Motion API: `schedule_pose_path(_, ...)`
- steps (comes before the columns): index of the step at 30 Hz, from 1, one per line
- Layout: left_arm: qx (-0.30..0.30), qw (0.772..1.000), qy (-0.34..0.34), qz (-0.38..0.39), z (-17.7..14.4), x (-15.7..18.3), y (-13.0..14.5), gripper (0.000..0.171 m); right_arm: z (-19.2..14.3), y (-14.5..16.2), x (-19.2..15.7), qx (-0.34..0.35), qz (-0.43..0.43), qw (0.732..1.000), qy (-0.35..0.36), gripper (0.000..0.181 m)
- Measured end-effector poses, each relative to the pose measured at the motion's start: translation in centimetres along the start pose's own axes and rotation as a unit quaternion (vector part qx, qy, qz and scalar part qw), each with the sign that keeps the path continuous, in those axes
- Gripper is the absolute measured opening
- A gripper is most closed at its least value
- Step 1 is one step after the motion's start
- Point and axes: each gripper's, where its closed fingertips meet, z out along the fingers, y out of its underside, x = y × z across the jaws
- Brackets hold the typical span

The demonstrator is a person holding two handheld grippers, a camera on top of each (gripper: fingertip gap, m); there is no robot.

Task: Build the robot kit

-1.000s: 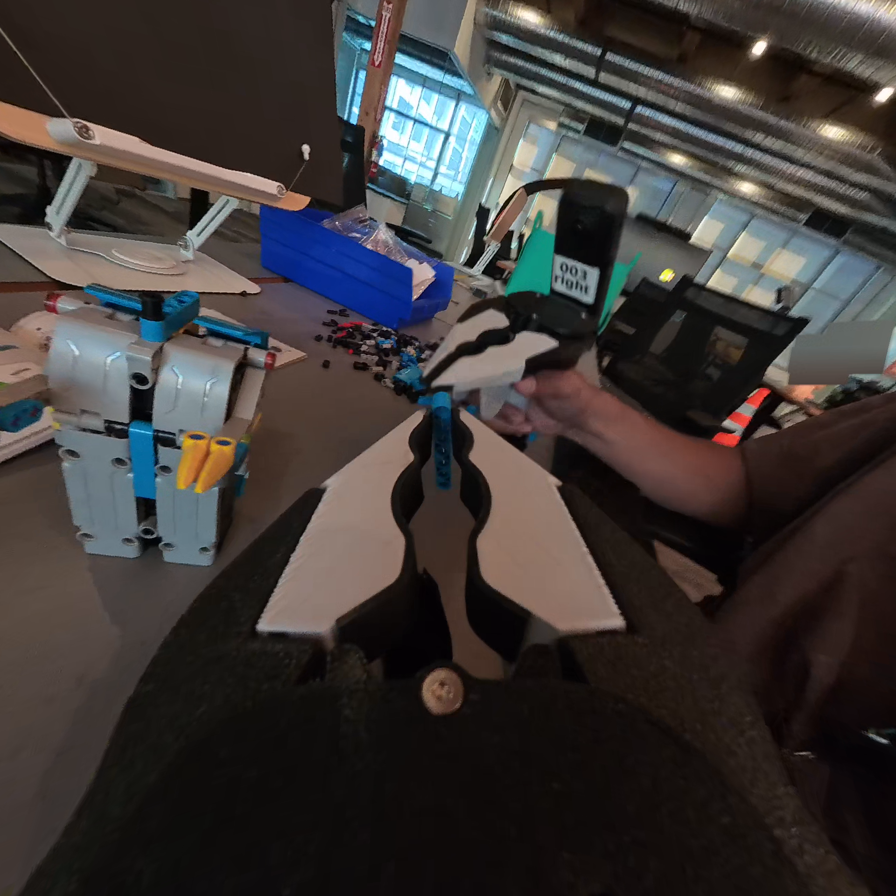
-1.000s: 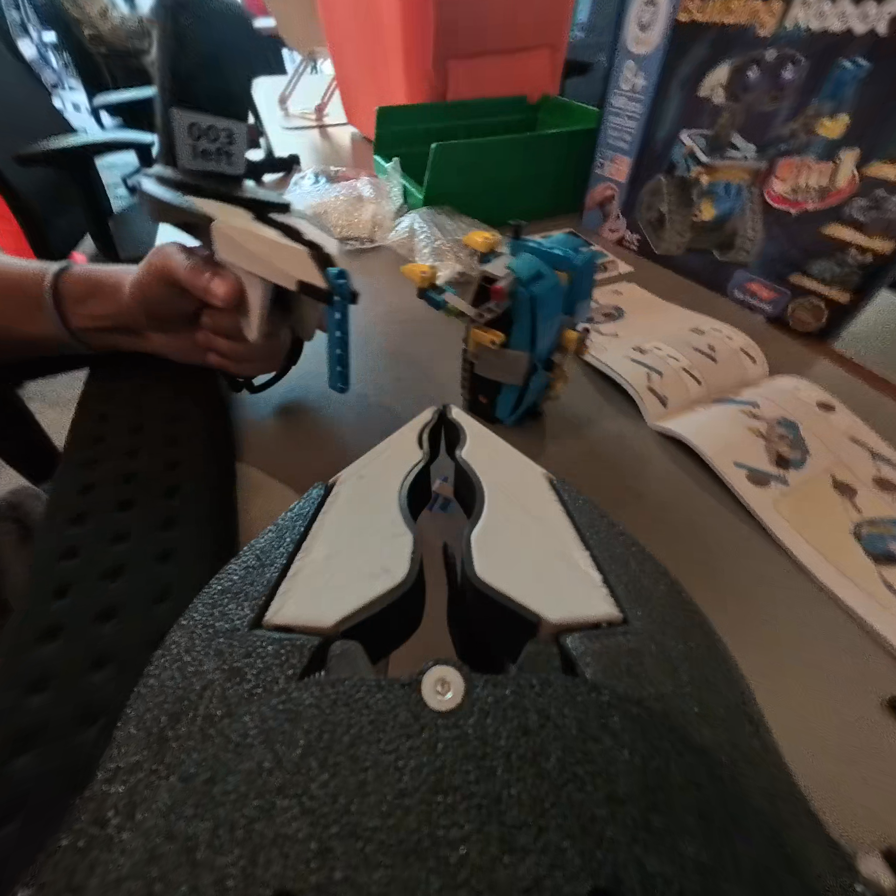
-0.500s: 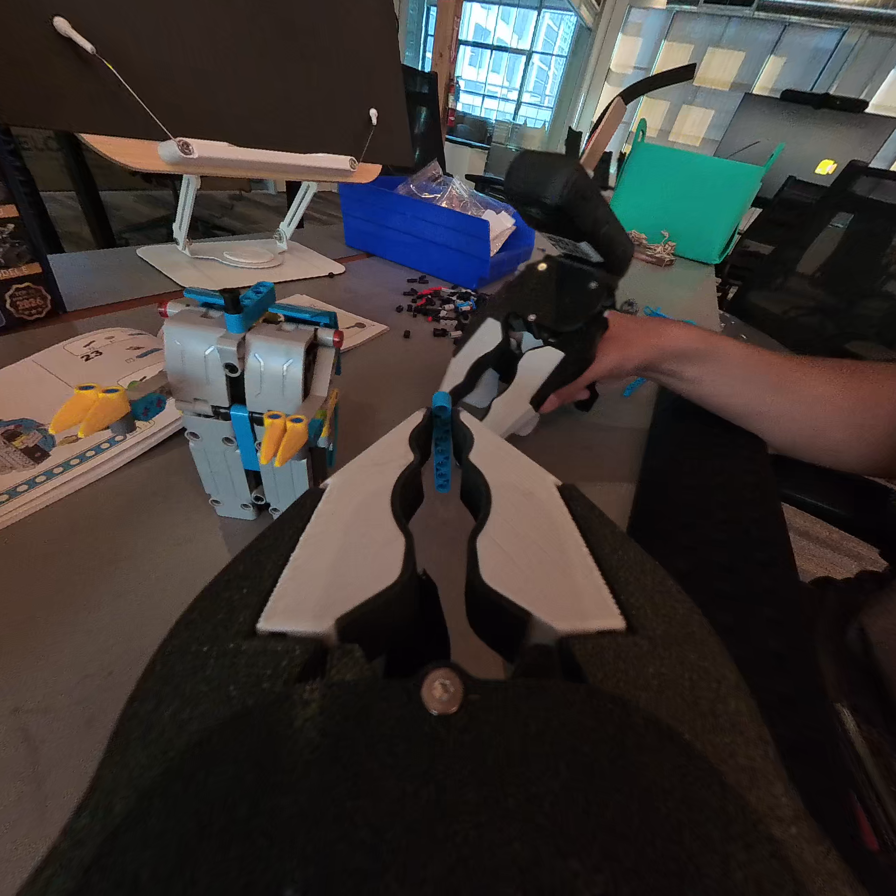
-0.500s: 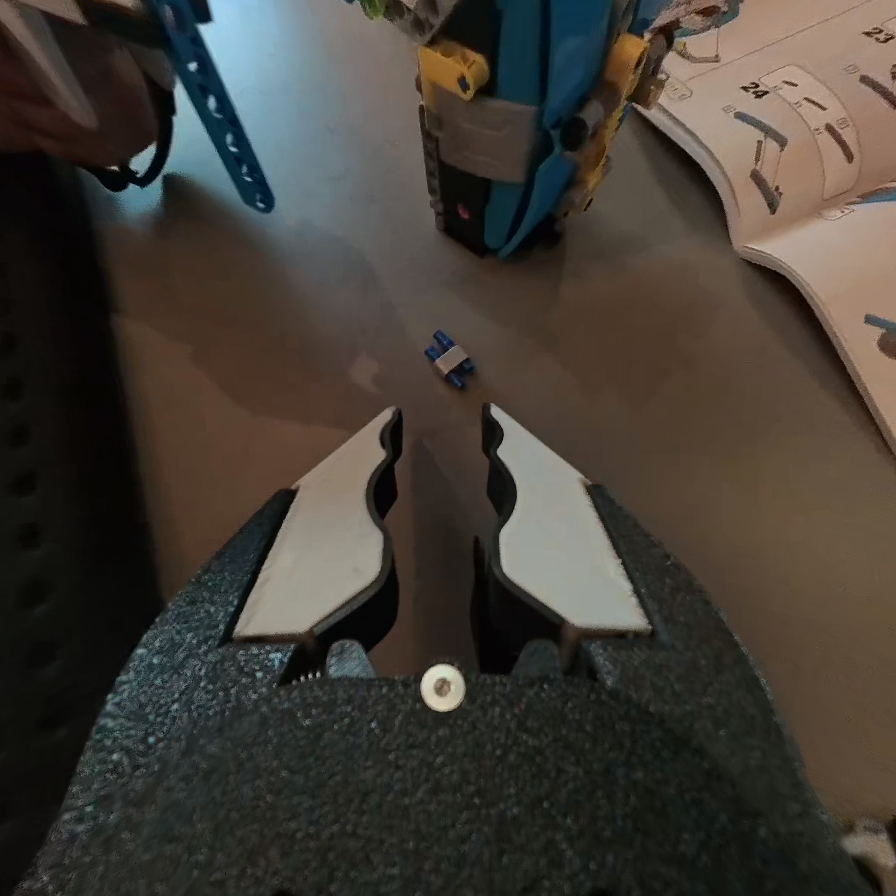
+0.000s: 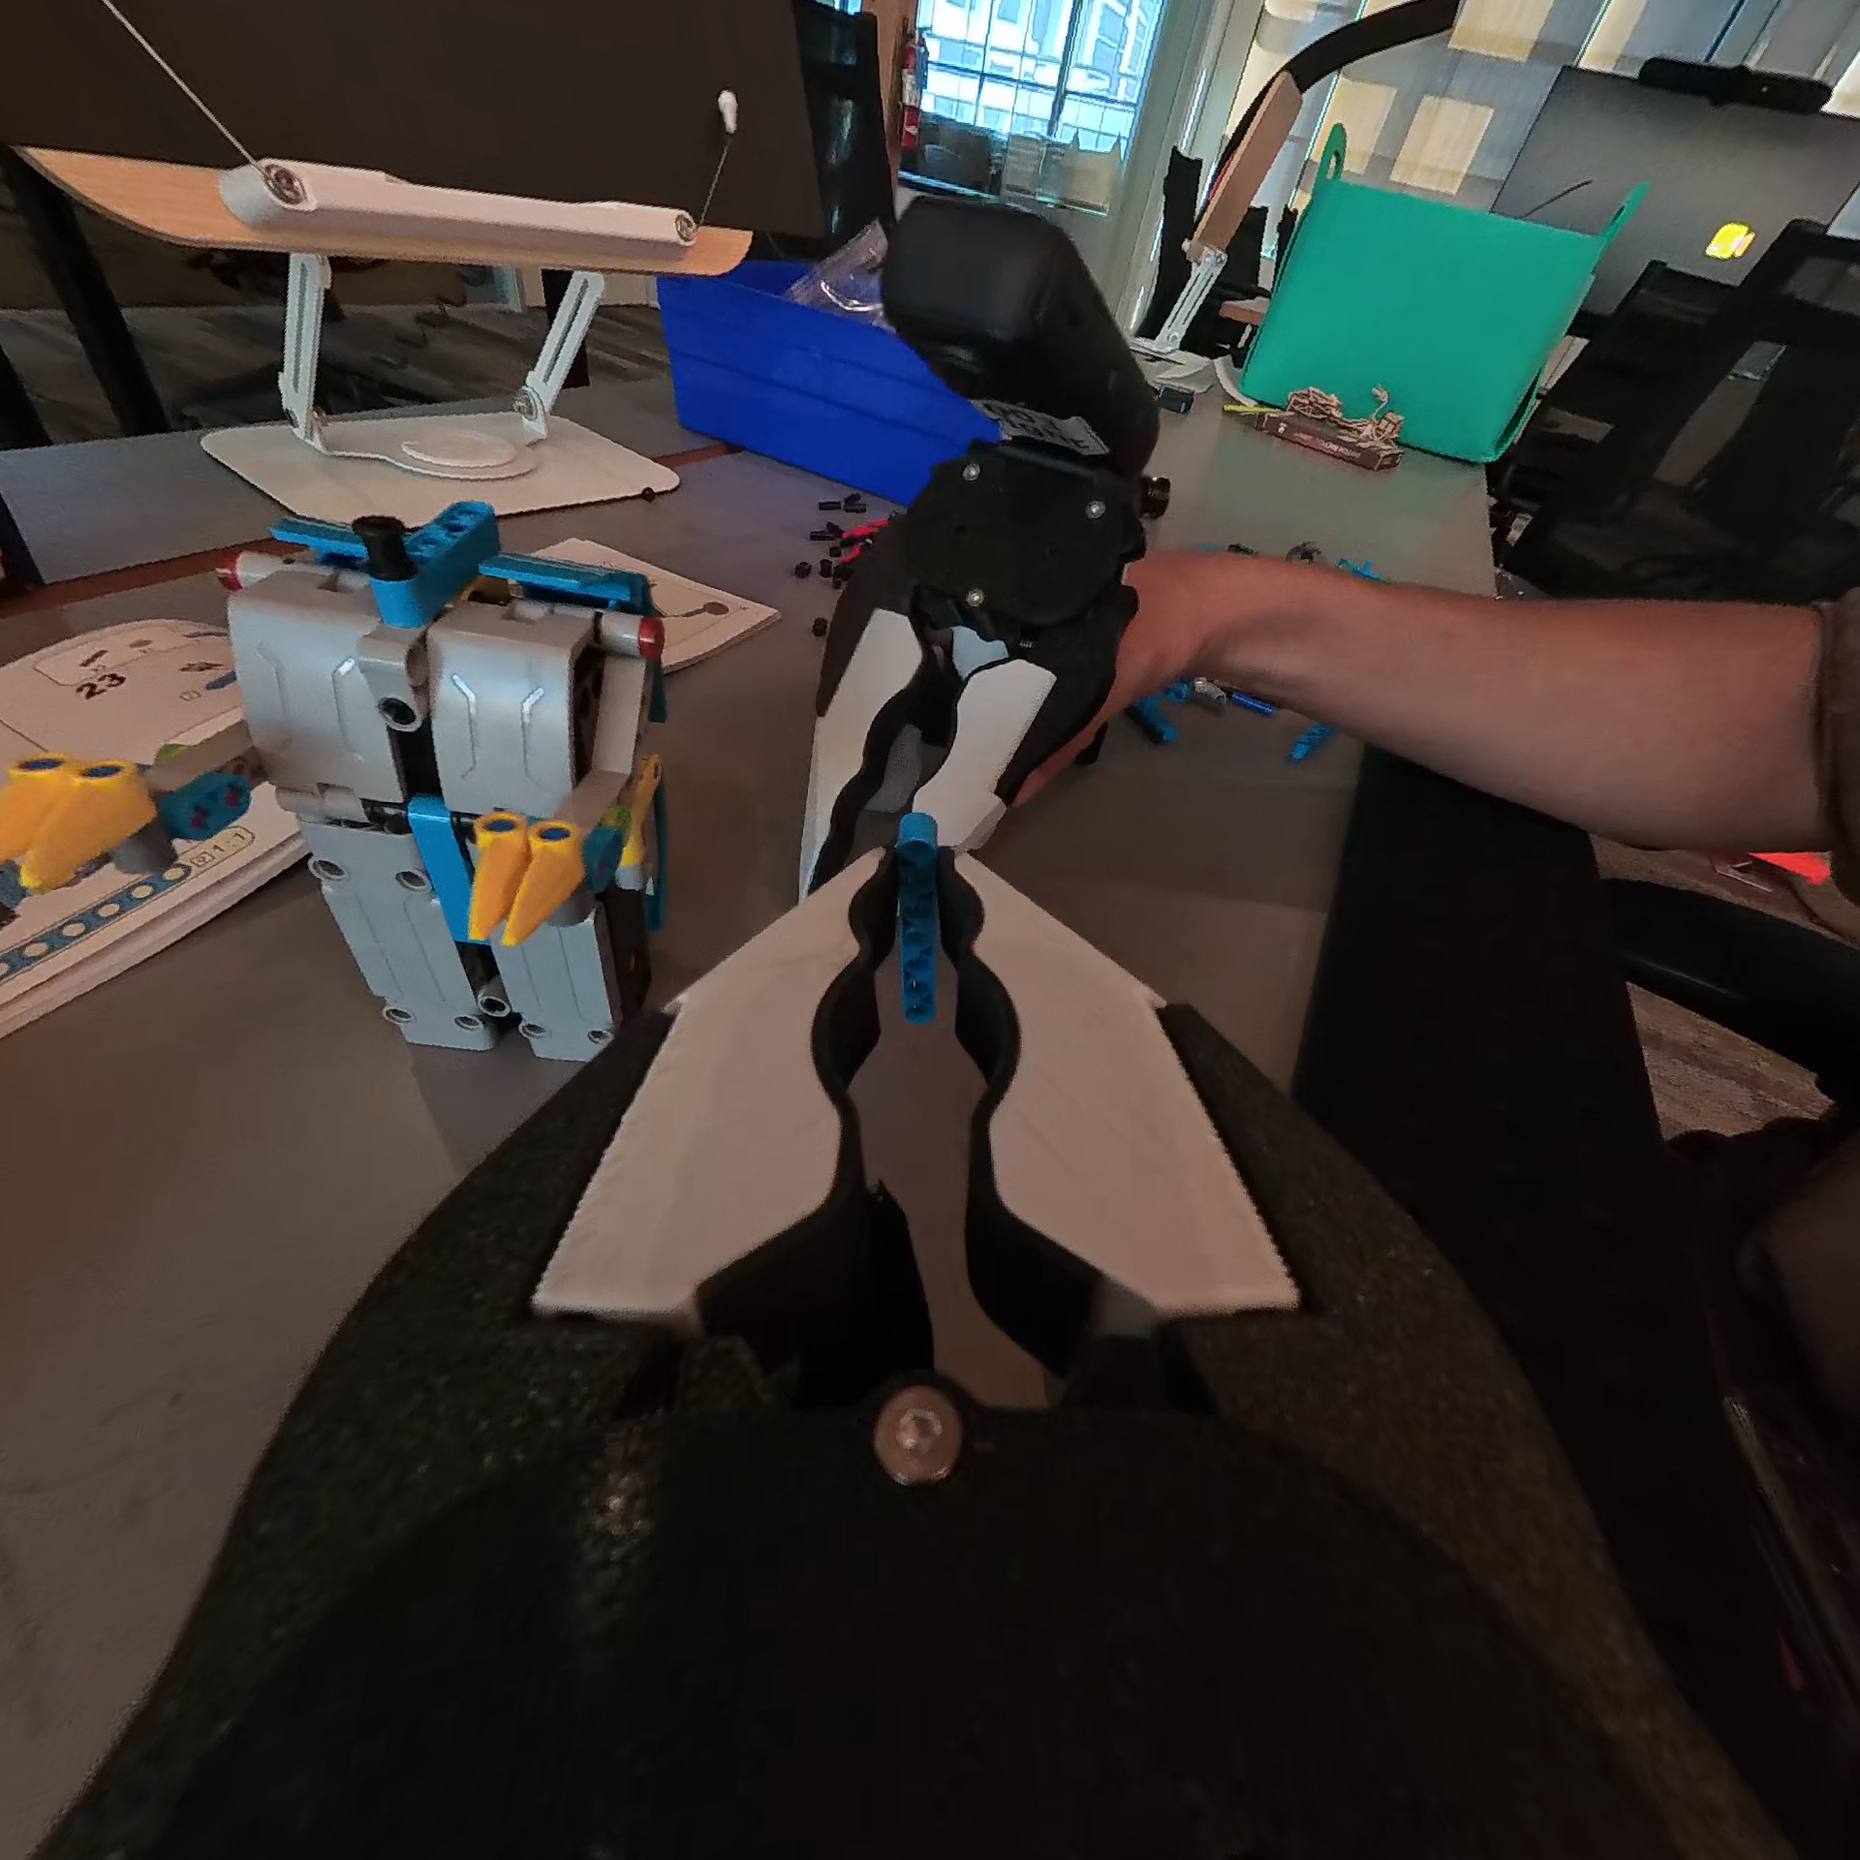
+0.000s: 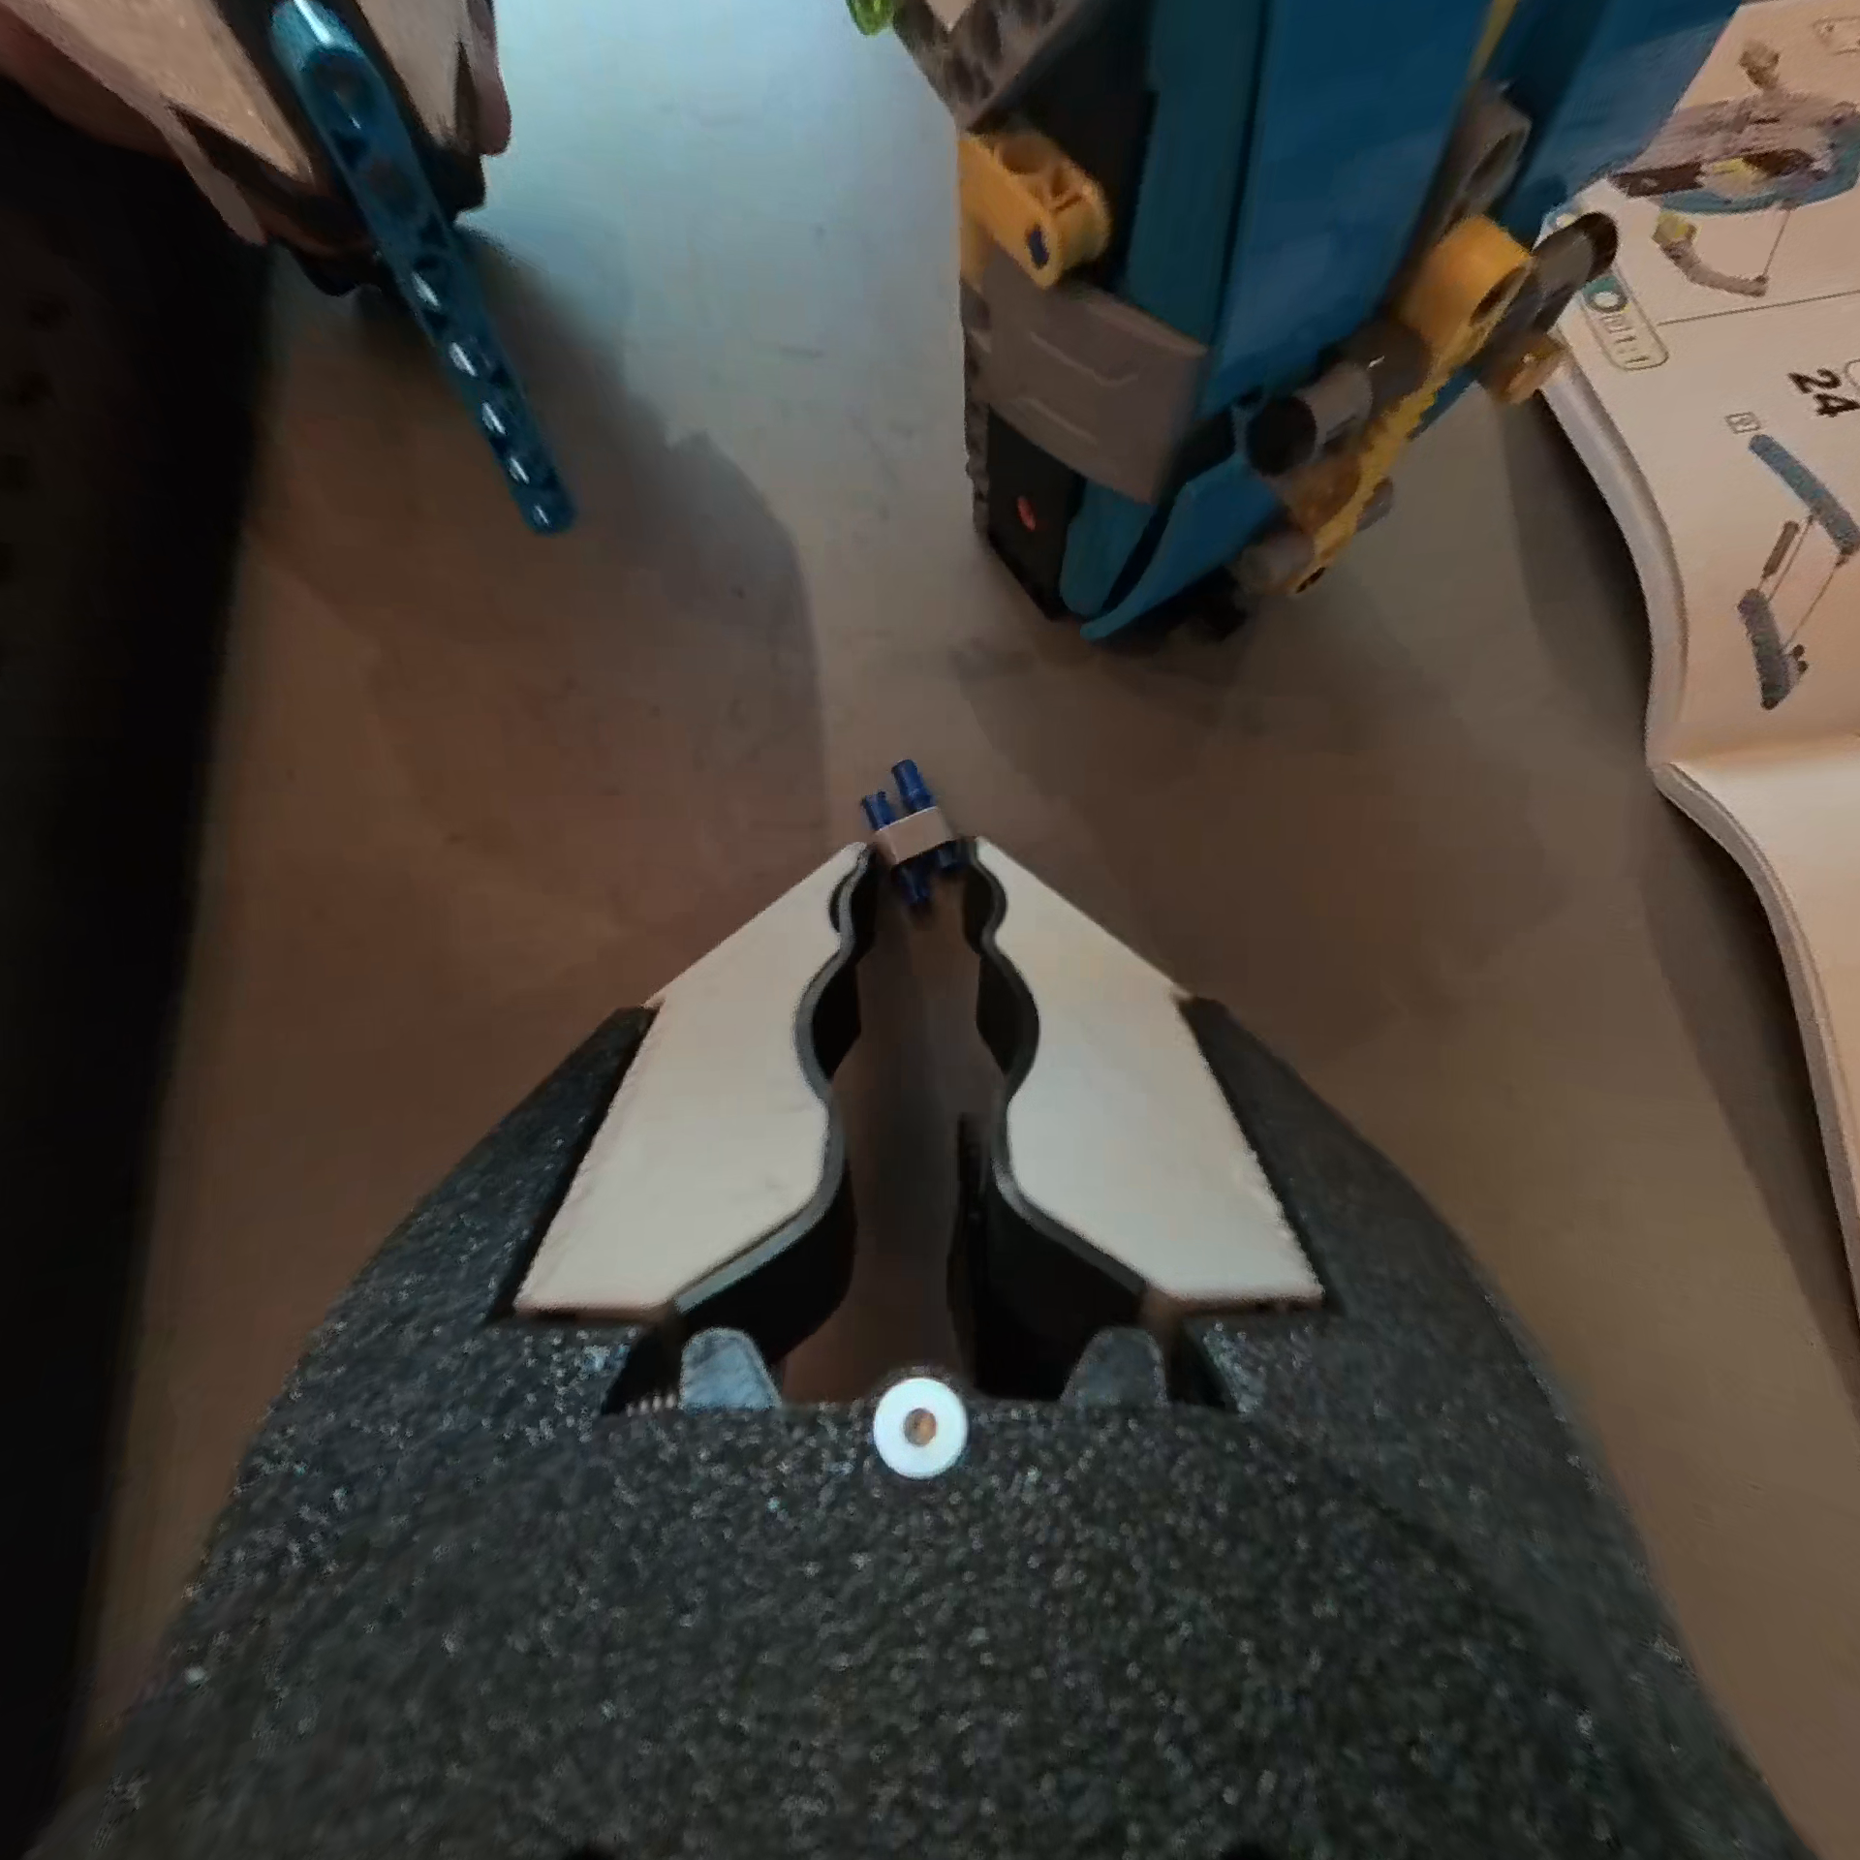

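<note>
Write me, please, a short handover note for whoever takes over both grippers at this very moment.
Left gripper: shut on a blue beam, held in the air above the table.
Right gripper: down at the table, tips shut on a small pin connector.
The brick model stands upright on the table, apart from both grippers. The open booklet lies beside it.
Loose small parts lie farther back, by the blue bin.
Beam and connector are not joined to each other or to the model.
</note>
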Motion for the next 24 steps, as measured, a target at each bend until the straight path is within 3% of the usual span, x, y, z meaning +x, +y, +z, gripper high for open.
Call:
schedule_pose_path(4,-0.010,1.000,-0.009,-0.026,0.2,-0.7,0.4,0.007,-0.4,-0.5,-0.4,0.014,-0.027,0.999,0.012,0.015)
schedule_pose_path(9,-0.020,0.998,-0.018,-0.051,0.2,-1.4,0.8,0.007,-3.3,-5.3,-3.4,0.120,-0.096,0.987,0.051,0.015)
schedule_pose_path(14,-0.004,0.998,0.014,-0.054,0.4,-0.3,0.3,0.007,-5.1,-8.3,-6.3,0.168,-0.162,0.966,0.109,0.015)
schedule_pose_path(17,0.023,0.997,0.044,-0.059,0.4,0.9,-0.7,0.007,-4.6,-8.7,-6.8,0.171,-0.157,0.967,0.105,0.015)
schedule_pose_path(24,0.014,1.000,0.003,-0.026,0.7,0.3,-0.5,0.007,-3.3,-8.3,-6.0,0.154,-0.148,0.967,0.136,0.015)
